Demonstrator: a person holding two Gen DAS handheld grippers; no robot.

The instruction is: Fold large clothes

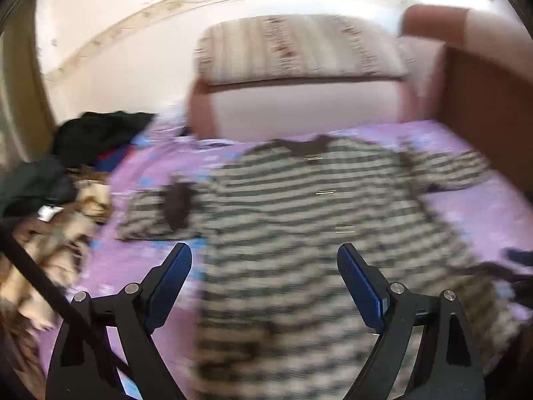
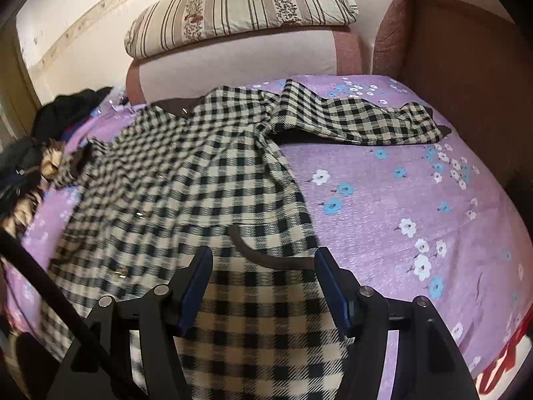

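Note:
A large black-and-cream checked coat [image 2: 186, 173] lies spread on a purple flowered sheet [image 2: 399, 200], brown collar [image 2: 173, 106] at the far end. One sleeve [image 2: 349, 116] stretches out to the right, the other [image 1: 150, 213] to the left. My right gripper [image 2: 263, 255] hovers open over the coat's near part, by a curved brown trim [image 2: 266, 260]; cloth shows between its blue pads without being pinched. The left wrist view is blurred: my left gripper [image 1: 265, 253] stands wide open above the coat [image 1: 299, 200], close to its left edge, holding nothing.
A heap of dark and tan clothes [image 1: 50, 216] lies at the bed's left edge. A striped cushion [image 2: 240, 6] rests on a padded sofa back [image 2: 233, 63] behind the coat. A brown wooden panel [image 2: 466, 83] bounds the right side. Bare sheet lies right of the coat.

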